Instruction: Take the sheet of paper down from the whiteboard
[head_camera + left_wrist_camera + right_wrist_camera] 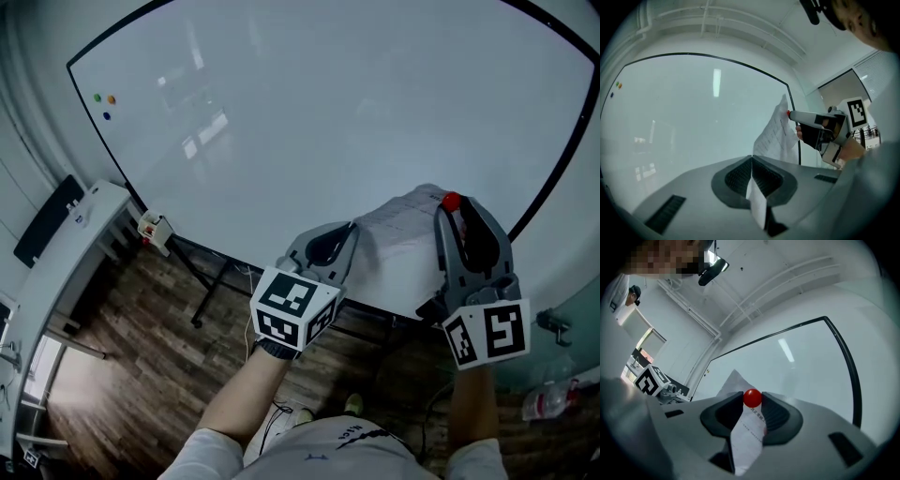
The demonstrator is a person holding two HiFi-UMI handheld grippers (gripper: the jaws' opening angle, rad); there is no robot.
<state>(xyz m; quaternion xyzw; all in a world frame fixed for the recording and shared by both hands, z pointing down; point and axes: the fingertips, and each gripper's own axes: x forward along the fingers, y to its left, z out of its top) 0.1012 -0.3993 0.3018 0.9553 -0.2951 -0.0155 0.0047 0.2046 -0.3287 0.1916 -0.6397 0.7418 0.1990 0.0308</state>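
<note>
whiteboard [309, 122] behind; l gripper [349, 229] & r gripper [457, 208] each clamp paper [398, 246], r w/ red magnet [752, 398].

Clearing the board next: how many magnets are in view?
4. Green magnet, orange magnet and blue magnet sit at the whiteboard's upper left; the red magnet is between the right gripper's jaws with the sheet of paper. The sheet could hide more.
</note>
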